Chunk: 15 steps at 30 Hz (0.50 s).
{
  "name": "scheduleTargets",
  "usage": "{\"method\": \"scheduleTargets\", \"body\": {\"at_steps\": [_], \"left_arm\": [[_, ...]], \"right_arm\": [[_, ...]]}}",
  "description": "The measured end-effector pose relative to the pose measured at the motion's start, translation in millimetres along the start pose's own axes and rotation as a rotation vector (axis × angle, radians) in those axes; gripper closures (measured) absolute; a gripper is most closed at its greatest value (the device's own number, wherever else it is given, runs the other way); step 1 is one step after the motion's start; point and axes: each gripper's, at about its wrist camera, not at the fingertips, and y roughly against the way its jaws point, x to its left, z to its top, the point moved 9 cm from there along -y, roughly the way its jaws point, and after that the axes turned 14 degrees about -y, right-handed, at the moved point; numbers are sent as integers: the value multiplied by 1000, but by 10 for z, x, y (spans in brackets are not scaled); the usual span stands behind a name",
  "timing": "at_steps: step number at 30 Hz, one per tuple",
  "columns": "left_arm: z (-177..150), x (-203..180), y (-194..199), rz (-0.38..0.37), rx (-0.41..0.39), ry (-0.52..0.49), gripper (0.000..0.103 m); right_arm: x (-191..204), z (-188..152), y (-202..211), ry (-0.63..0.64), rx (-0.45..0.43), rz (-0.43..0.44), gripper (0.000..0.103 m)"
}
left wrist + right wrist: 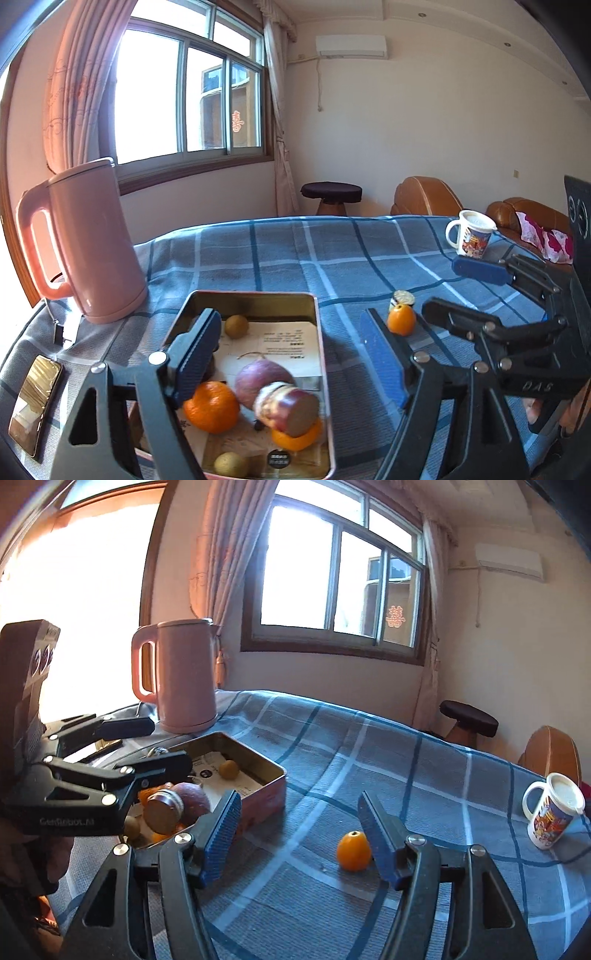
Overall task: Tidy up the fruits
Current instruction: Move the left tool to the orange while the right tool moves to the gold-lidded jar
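An open metal tin (pixel 251 293) on the blue checked cloth holds a tangerine (pixel 210 406), a purple round fruit (pixel 258 380), two small brown-green fruits (pixel 236 326) and another orange piece. A small blurred jar (pixel 288 410) lies tilted on top of them. My left gripper (pixel 291 354) is open above the tin, its pads clear of the jar. One small orange (pixel 354 851) stands on the cloth just left of the right finger of my open right gripper (pixel 299 834). The tin (pixel 266 797) and left gripper (pixel 170 744) show at the left in the right wrist view.
A pink kettle (pixel 92 240) stands behind the tin at the left, and a phone (pixel 35 398) lies near the table's left edge. A printed mug (pixel 554 812) sits at the far right. A small yellow-and-black object (pixel 402 297) stands behind the orange (pixel 400 319).
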Motion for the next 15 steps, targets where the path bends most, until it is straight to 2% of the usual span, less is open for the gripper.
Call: {"method": "scheduleTargets", "body": {"at_steps": [5, 7, 11, 15], "left_arm": [[159, -479, -247, -32, 36, -99, 23], [185, -650, -395, -66, 65, -111, 23], [196, -909, -684, -144, 136, -100, 23], [187, -1113, -940, -171, 190, -122, 24]], "right_arm": [[-596, 79, 44, -122, -13, -137, 33], [-823, 66, 48, -167, -6, -196, 33], [-1114, -8, 39, -217, 17, -251, 33], [-1302, -92, 31, -247, 36, -270, 32]]}}
